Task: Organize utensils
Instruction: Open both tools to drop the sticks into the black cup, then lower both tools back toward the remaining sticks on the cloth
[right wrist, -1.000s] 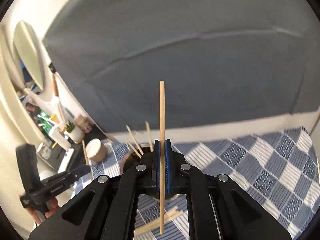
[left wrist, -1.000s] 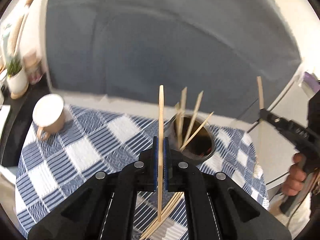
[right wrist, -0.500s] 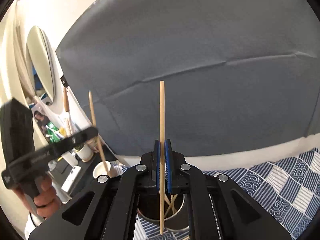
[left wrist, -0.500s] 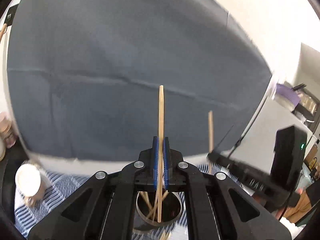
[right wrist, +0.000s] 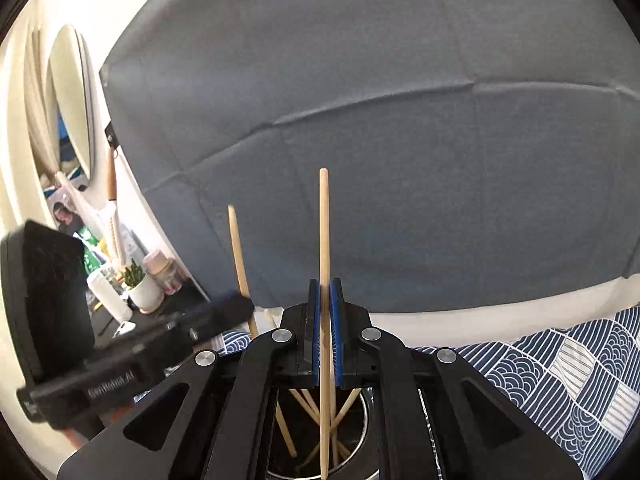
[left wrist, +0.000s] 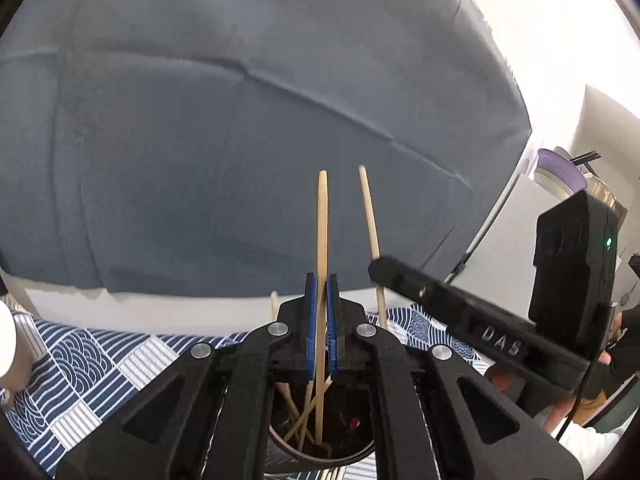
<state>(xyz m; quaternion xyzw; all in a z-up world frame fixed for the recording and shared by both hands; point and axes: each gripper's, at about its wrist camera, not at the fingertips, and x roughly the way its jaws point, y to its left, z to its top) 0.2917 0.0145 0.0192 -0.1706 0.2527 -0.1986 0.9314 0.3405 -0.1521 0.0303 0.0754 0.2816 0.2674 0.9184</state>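
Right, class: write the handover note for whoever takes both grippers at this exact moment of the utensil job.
Left gripper: shut on a chopstick, upright, tip inside the metal holder.
Right gripper: shut on a second chopstick, tip also down in the same holder.
Done: several chopsticks already lean inside.
Left: release both. More chopsticks seem to lie on the checked cloth by the holder's base, barely visible; check there.

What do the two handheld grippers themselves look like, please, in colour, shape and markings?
The left gripper and right gripper match: black angular linkages with silver pivot bolts and blue pads. The right one's side reads "DAS"; its boxy black rear shows a green light.
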